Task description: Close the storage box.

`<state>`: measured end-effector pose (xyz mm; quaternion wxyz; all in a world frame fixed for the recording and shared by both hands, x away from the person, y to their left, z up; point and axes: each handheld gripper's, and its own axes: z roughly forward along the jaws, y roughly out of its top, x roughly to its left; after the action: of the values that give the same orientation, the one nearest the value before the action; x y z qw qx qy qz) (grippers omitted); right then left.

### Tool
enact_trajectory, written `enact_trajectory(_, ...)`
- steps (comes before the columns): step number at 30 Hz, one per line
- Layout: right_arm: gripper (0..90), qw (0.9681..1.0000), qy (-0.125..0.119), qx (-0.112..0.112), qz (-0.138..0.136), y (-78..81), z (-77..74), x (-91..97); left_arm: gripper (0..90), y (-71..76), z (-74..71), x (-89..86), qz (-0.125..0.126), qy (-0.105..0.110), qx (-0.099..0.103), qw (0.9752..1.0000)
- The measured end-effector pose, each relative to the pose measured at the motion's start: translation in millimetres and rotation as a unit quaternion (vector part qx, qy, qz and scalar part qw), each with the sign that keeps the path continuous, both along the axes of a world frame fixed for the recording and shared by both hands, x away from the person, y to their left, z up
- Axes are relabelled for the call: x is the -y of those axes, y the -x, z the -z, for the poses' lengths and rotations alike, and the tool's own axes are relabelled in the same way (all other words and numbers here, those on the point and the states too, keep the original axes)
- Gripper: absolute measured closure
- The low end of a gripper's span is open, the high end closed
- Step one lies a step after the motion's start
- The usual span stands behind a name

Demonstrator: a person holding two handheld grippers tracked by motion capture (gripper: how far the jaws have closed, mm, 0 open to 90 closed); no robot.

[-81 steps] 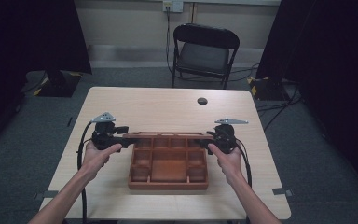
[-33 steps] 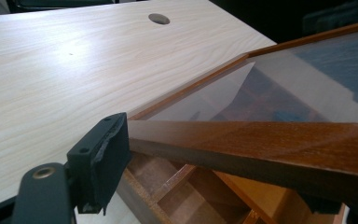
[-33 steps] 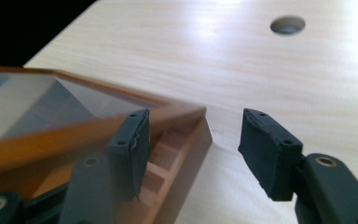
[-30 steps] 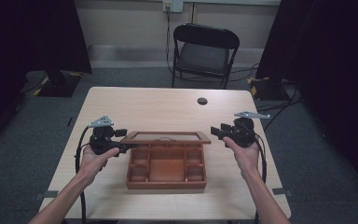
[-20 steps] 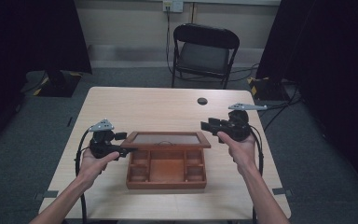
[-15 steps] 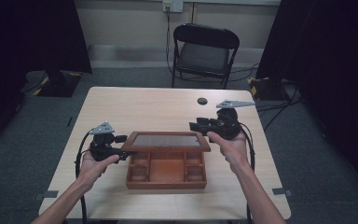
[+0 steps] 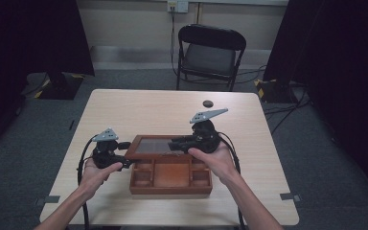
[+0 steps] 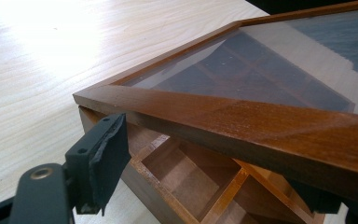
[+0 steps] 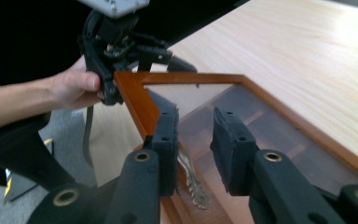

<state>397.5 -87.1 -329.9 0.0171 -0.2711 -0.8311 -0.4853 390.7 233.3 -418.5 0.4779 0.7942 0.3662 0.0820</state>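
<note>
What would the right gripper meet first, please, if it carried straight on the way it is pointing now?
Probably the glass lid of the box: the right gripper points along and just above its pane, towards the left gripper holding the far corner. Depth is unclear, so it may skim over the glass.

No readable text, labels, brands or numbers (on any surface)

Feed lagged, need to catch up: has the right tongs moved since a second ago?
Yes. The right tongs has swung in from beside the box's right edge toward the table's middle, now over the glass lid, its jaws just closing with nothing clamped between them.
</note>
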Motion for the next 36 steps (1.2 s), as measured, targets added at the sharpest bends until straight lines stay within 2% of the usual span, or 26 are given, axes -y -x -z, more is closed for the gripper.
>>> enact_trajectory(4,76.3,0.9996,0.014,-0.006,-0.024,0.7,5.1,-3.7,20.1,0.5,1.5,0.5,0.002,0.001,-0.004,1.0)
enact_trajectory(6,77.5,0.9994,0.023,-0.007,-0.027,1.2,6.6,-5.4,20.2,1.0,2.2,1.5,0.001,0.002,-0.005,1.0)
enact_trajectory(20,80.6,0.9978,0.02,-0.04,-0.048,-3.2,17.6,-7.8,18.9,1.0,5.3,3.6,0.007,-0.007,-0.007,0.9999)
enact_trajectory(23,80.8,0.9975,0.028,-0.04,-0.052,-3.6,17.6,-7.9,19.1,0.8,6.0,4.7,0.007,-0.009,-0.008,0.9999)
enact_trajectory(29,81.1,0.9974,0.03,-0.041,-0.051,-5.4,18.7,-6.7,19.4,-2.4,7.6,3.9,0.003,-0.005,-0.015,0.9999)
enact_trajectory(36,81.2,0.9971,0.035,-0.042,-0.053,-8.3,23.4,-4.1,19.7,-5.4,10.7,0.4,-0.001,-0.014,-0.02,0.9997)
